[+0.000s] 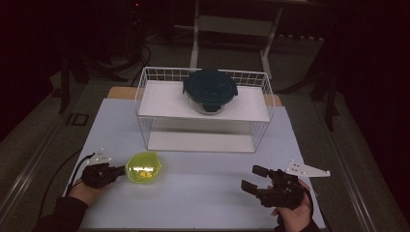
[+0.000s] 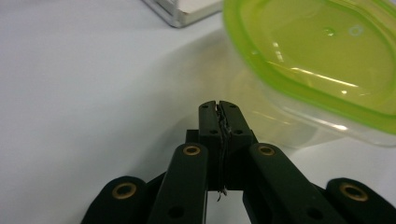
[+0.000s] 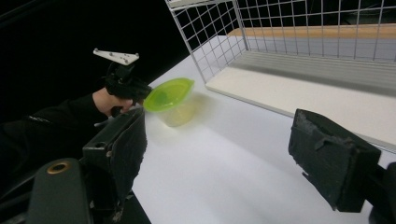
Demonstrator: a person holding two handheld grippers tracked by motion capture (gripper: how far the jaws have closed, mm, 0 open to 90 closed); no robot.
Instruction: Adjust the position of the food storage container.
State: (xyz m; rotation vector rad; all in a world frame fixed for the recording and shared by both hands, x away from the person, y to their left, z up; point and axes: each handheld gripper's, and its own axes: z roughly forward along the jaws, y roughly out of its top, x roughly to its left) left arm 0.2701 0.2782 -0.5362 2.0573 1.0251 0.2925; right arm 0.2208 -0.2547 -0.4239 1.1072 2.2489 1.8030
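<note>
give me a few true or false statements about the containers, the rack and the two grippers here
1. The left gripper has its jaws pressed together with nothing between them. True.
2. The green-lidded container sits on the top shelf of the wire rack. False: it stands on the table, in front of the rack and beside the left gripper.
3. The right gripper is clamped on a lid. False: its jaws stand wide apart and hold nothing.
4. The dark-lidded container stands on the rack's top shelf. True.
5. The green lid is off its container. False: it sits on the clear tub.
</note>
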